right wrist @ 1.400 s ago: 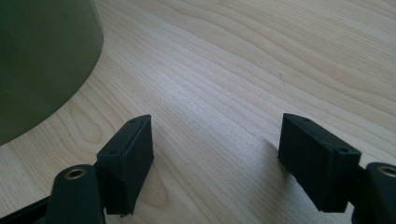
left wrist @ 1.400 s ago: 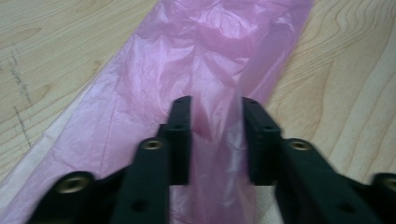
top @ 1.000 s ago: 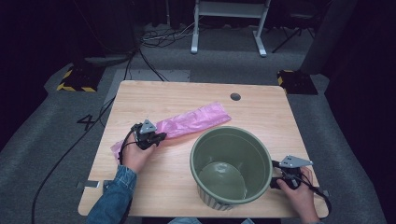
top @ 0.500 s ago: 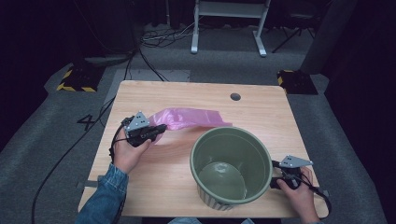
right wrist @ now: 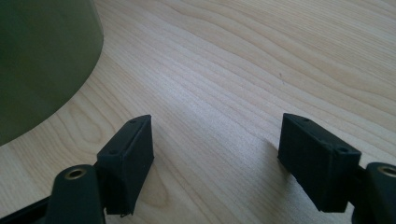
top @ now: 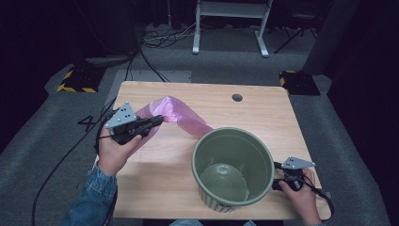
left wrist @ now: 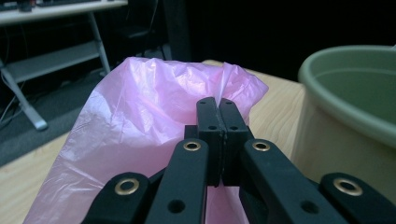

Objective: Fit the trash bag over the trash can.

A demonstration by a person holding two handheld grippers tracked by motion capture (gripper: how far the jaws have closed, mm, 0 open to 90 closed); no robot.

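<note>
Green plastic bin (top: 233, 172) sits lower centre, nothing inside it. My left gripper (top: 153, 123) is clamped on the pink bag (top: 181, 115), centre-left; right gripper (top: 277, 176) gapes beside the bin.

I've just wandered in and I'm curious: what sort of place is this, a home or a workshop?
Probably a lab or recording studio, not a home: cables trail over grey carpet, hazard-striped blocks flank a lone wooden table, and the surroundings are dark.
</note>
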